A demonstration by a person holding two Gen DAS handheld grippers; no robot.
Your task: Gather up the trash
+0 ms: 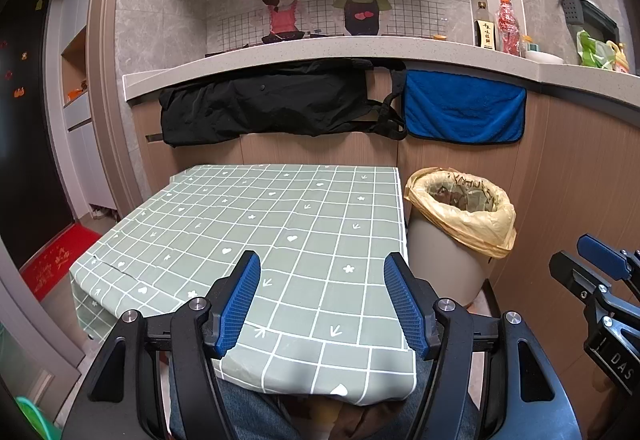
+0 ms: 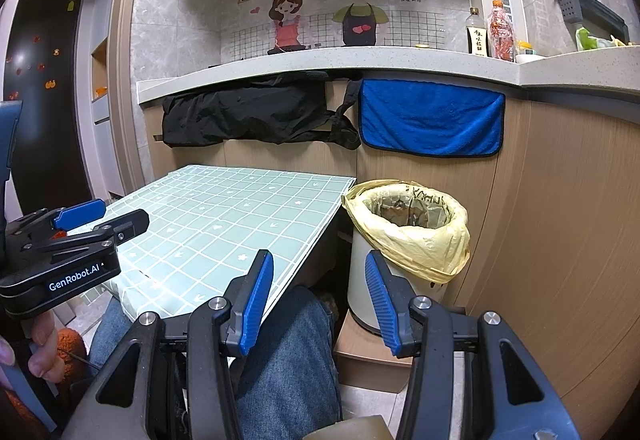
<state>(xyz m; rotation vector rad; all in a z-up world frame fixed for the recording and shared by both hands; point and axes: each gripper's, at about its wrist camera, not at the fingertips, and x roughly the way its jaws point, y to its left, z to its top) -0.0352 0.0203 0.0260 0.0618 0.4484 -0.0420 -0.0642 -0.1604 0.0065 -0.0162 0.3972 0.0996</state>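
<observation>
Left wrist view looks along the left gripper [image 1: 322, 300], whose blue-padded fingers [image 1: 240, 304] stand wide apart with nothing between them, held over the near edge of the table [image 1: 256, 224]. That table carries a green checked cloth, and no loose scrap shows on it. Just beside the table's right edge stands the trash bin [image 1: 448, 260], lined with a yellow bag [image 1: 484, 228]; crumpled material lies inside, too dim to name. Behind the table a black apron [image 1: 264, 100] and a blue towel [image 1: 464, 108] hang from the counter edge. Right of the table, past the bin, the right gripper [image 1: 600, 280] enters from the frame edge; from this side I cannot tell its spread.

Right wrist view shows the right gripper [image 2: 320, 304] with its fingers [image 2: 256, 304] wide and empty, held below the table's [image 2: 224, 224] right corner, above a person's jeans-clad knee [image 2: 288, 360]. The trash bin [image 2: 364, 280] sits just right of the table, its yellow bag [image 2: 436, 240] folded over the rim. Left of the table the left gripper [image 2: 100, 218] appears, held by a hand [image 2: 40, 344].
</observation>
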